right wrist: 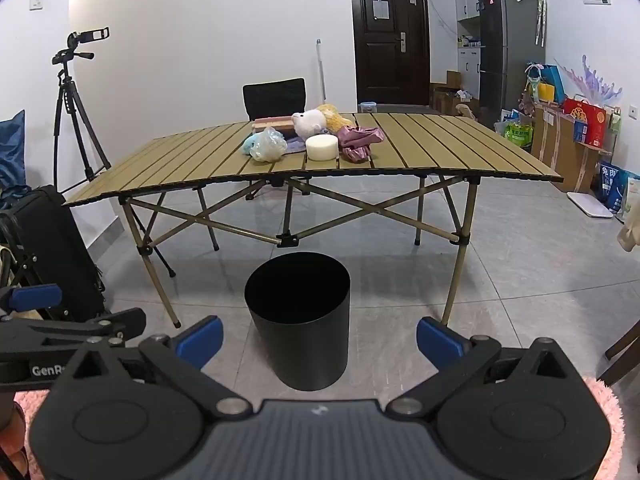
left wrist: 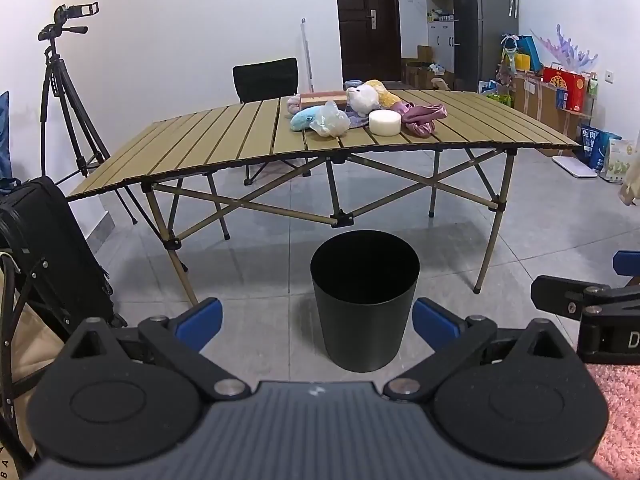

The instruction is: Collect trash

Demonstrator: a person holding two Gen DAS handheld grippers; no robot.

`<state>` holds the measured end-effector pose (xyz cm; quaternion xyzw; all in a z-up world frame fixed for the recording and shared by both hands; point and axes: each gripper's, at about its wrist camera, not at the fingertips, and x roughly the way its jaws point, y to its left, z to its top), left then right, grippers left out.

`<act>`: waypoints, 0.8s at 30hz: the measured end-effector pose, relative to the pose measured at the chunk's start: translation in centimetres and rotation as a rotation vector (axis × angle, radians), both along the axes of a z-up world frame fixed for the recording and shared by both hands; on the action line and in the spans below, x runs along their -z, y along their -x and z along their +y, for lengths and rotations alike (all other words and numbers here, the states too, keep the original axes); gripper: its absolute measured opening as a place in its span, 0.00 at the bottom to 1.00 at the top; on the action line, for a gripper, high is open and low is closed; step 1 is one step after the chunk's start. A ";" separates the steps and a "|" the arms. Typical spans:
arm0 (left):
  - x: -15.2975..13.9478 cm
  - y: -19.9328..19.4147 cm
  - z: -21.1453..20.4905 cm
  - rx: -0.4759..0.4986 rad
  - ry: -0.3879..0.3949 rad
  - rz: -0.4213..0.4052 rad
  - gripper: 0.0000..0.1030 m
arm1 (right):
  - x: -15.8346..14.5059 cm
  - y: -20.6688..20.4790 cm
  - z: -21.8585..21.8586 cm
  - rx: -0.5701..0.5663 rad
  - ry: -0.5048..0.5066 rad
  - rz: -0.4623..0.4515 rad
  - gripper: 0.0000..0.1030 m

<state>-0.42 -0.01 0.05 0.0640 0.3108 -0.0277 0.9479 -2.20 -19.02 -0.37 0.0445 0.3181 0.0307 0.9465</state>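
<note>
A black round bin (left wrist: 365,300) stands on the floor in front of the folding table (left wrist: 224,144); it also shows in the right wrist view (right wrist: 298,320). On the table lie a crumpled clear plastic bag (left wrist: 330,120) (right wrist: 268,145), a white foam disc (left wrist: 385,122) (right wrist: 321,147), a pink cloth (left wrist: 424,118) (right wrist: 360,140) and plush toys (left wrist: 366,98) (right wrist: 316,120). My left gripper (left wrist: 318,322) is open and empty, low and near the bin. My right gripper (right wrist: 320,340) is open and empty, beside the left one.
A black suitcase (left wrist: 52,256) stands at the left by a camera tripod (left wrist: 64,92). A black chair (left wrist: 266,80) is behind the table. Boxes and bags (left wrist: 560,92) line the right wall. A pink rug (left wrist: 620,408) lies at the lower right.
</note>
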 end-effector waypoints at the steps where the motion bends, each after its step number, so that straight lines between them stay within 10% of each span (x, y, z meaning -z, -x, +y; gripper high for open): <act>1: 0.0 -0.2 0.1 -0.001 0.001 0.004 1.00 | 0.0 0.0 0.0 0.000 -0.001 0.000 1.00; 24: -0.4 0.0 0.0 0.001 0.003 -0.003 1.00 | -0.1 0.2 0.0 0.000 0.000 -0.004 1.00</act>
